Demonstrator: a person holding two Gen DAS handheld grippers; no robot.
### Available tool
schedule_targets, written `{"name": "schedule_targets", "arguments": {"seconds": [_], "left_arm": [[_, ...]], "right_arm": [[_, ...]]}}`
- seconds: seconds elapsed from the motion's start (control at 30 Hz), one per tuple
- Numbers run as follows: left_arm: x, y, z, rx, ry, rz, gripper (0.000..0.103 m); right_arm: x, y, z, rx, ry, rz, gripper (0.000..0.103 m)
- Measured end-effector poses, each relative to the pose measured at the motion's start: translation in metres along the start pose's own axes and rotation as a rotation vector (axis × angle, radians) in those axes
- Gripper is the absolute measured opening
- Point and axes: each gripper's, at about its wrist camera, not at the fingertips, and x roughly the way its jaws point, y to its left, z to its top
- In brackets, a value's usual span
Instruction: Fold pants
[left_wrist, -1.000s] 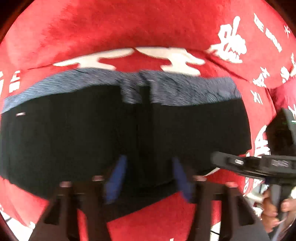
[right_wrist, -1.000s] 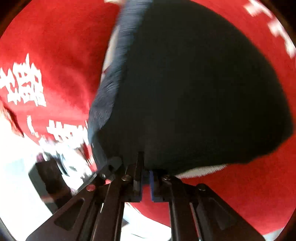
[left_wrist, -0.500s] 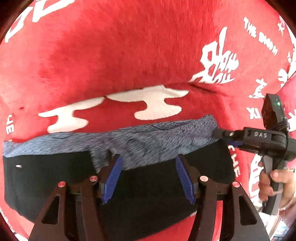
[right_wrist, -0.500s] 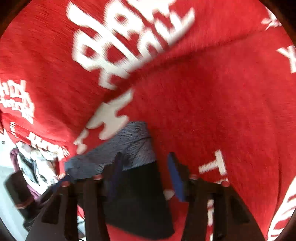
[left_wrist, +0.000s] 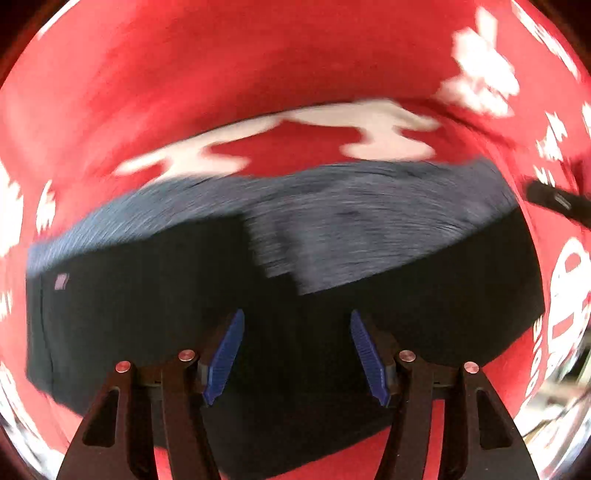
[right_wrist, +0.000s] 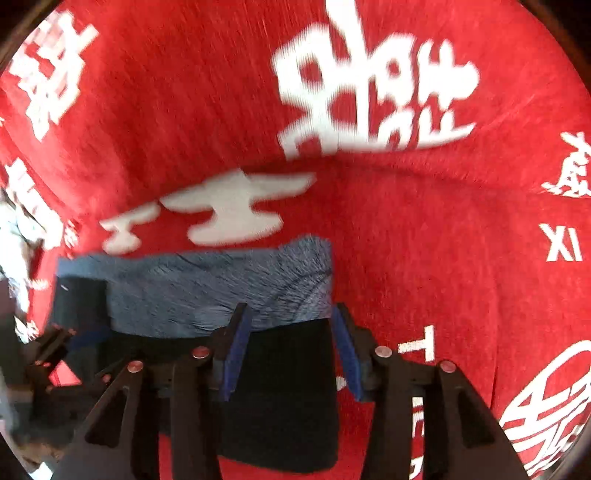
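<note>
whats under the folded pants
The pants lie on a red blanket with white lettering, which shows all round them. Whatever sits beneath the blanket is covered, and the pants' lower layers are hidden too.

Motion-blurred pants (left_wrist: 258, 295) — white lettering (left_wrist: 369, 129) on the blanket unreadable.
</note>
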Motion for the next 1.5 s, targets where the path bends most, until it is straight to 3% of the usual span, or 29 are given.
{"name": "schedule_targets", "arguments": {"seconds": [0.07, 0.17, 0.23, 0.33, 0.43, 0.47, 0.5, 0.53, 0.57, 0.6, 0.67, 0.7, 0.77, 0.9, 1.0, 1.17, 1.23, 1.4, 1.5], "left_arm": [[-0.01, 0.022, -0.008, -0.046, -0.019, 0.037, 0.061], [-0.015, 0.04, -0.018, -0.075, -0.003, 0.094, 0.061], [-0.018, 0.05, -0.025, -0.104, 0.008, 0.121, 0.061], [-0.024, 0.064, -0.035, -0.129, 0.004, 0.18, 0.061], [-0.023, 0.078, -0.048, -0.158, 0.005, 0.18, 0.061], [-0.022, 0.081, -0.051, -0.164, 0.012, 0.185, 0.061], [-0.021, 0.084, -0.054, -0.168, 0.016, 0.189, 0.061], [-0.022, 0.087, -0.057, -0.175, 0.021, 0.19, 0.061], [-0.023, 0.091, -0.06, -0.185, 0.027, 0.188, 0.061], [-0.024, 0.095, -0.062, -0.194, 0.029, 0.183, 0.061], [-0.026, 0.1, -0.064, -0.21, 0.029, 0.172, 0.081], [-0.023, 0.103, -0.064, -0.217, 0.028, 0.181, 0.096], [-0.024, 0.105, -0.067, -0.23, 0.017, 0.204, 0.096], [-0.021, 0.115, -0.068, -0.262, 0.022, 0.196, 0.096], [-0.021, 0.121, -0.07, -0.272, 0.037, 0.205, 0.096], [-0.024, 0.129, -0.073, -0.288, 0.046, 0.211, 0.096], [-0.024, 0.131, -0.074, -0.297, 0.053, 0.212, 0.096], [-0.023, 0.135, -0.077, -0.305, 0.071, 0.209, 0.096], [-0.024, 0.136, -0.08, -0.299, 0.073, 0.213, 0.096]], "right_arm": [[-0.01, 0.011, 0.0, 0.01, -0.021, 0.074, 0.05], [0.003, 0.041, -0.003, 0.02, 0.073, 0.26, 0.05], [0.02, 0.069, -0.003, -0.002, 0.127, 0.298, 0.05], [0.047, 0.114, -0.004, -0.052, 0.196, 0.264, 0.05], [0.06, 0.154, -0.009, -0.129, 0.23, 0.166, 0.058], [0.068, 0.165, -0.013, -0.163, 0.245, 0.12, 0.058], [0.079, 0.178, -0.021, -0.236, 0.277, 0.008, 0.057], [0.079, 0.178, -0.021, -0.236, 0.277, 0.008, 0.041], [0.083, 0.182, -0.024, -0.26, 0.273, -0.046, 0.029], [0.084, 0.184, -0.026, -0.265, 0.268, -0.043, 0.023], [0.078, 0.182, -0.023, -0.243, 0.273, -0.025, 0.019], [0.078, 0.18, -0.021, -0.217, 0.282, -0.001, 0.019], [0.081, 0.179, -0.02, -0.197, 0.294, 0.019, 0.019], [0.082, 0.194, -0.024, -0.276, 0.29, 0.013, 0.022], [0.072, 0.209, -0.028, -0.298, 0.323, 0.129, 0.022], [0.046, 0.209, -0.03, -0.296, 0.247, 0.046, 0.026], [0.044, 0.196, -0.03, -0.243, 0.255, 0.036, 0.033], [0.059, 0.175, -0.04, -0.165, 0.338, 0.032, 0.036], [0.055, 0.181, -0.049, -0.174, 0.324, 0.003, 0.04]]}}
